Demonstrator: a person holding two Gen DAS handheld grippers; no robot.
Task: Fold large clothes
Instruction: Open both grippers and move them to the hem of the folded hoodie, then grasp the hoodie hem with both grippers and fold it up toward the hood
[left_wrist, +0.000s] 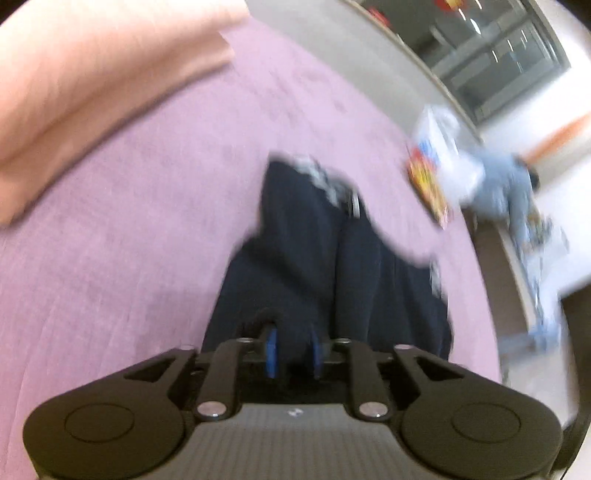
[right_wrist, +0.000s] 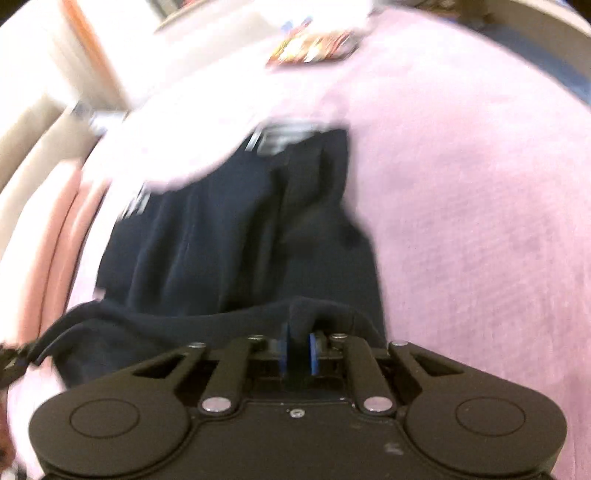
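pink bedspread (left_wrist: 129, 229) carries the dark navy garment (left_wrist: 303, 236) stretched lengthwise toward the far side, with its near edge pinched by both the left gripper (left_wrist: 293, 354) and right gripper (right_wrist: 298, 350), so folding looks barely begun.

Garment (left_wrist: 314, 258) on bedspread (left_wrist: 147, 240), running from 6 toward 12 in left wrist view. Pillow (left_wrist: 92, 85) at 10. Printed packet (left_wrist: 428, 184) at 2, near bed edge; clutter beyond, blurred.
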